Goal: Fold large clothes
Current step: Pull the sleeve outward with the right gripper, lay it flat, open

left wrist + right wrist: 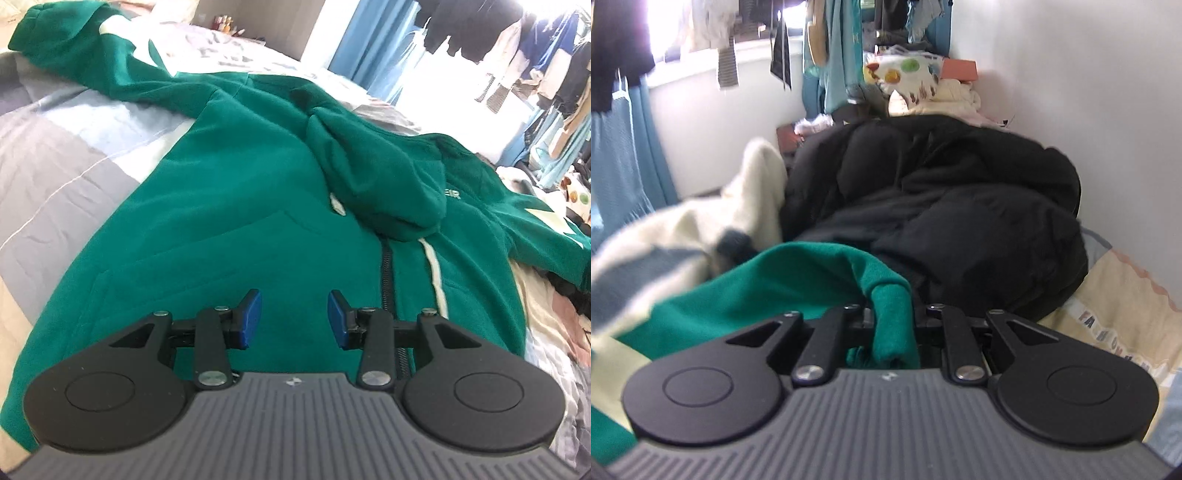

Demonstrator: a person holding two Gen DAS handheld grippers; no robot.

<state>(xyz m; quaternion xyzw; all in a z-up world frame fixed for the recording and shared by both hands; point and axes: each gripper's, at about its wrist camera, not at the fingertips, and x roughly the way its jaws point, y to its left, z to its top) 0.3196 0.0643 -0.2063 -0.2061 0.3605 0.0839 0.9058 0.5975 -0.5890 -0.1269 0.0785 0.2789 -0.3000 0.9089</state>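
Green zip hoodie (258, 177) lies spread flat, hood flopped forward.

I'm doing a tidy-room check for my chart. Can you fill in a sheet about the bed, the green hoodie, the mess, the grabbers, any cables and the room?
Surface: bed with a striped grey and blue cover.
Job's things: green hoodie spread front up, hood flopped onto the chest, one sleeve stretched toward the far end of the bed.
Clutter: black puffy coat heaped by the wall; cream blanket beside it.
Grippers: left gripper open above the hoodie's lower front, nothing between its pads; right gripper shut on a fold of green fabric.
Cables: nothing seen.
Surroundings: hanging clothes by a bright window, blue curtain, white wall.
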